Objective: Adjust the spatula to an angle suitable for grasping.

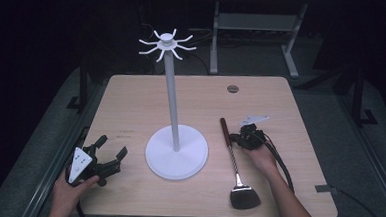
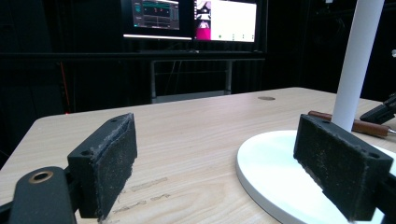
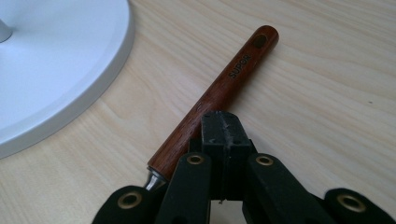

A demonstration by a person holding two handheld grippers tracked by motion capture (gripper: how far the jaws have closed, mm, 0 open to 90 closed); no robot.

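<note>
High view: spatula [image 1: 235, 163] lies on the bench [image 1: 131, 100] right of the stand [image 1: 176, 152], long axis running near-to-far, blade nearest the person. Right tongs [image 1: 243, 137] sit at its handle; left tongs [image 1: 109, 153] well apart.

Left gripper view: left tongs [image 2: 215, 163] spread, empty.

Right gripper view: right tongs [image 3: 224, 135] pressed together, just beside the wooden handle [image 3: 219, 93], not around it.

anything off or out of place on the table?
Nothing stands out. The white hook stand is upright on its base, the spatula lies flat beside it, undamaged, and the tabletop shows no spill, just faint scuff marks near the left gripper.
</note>
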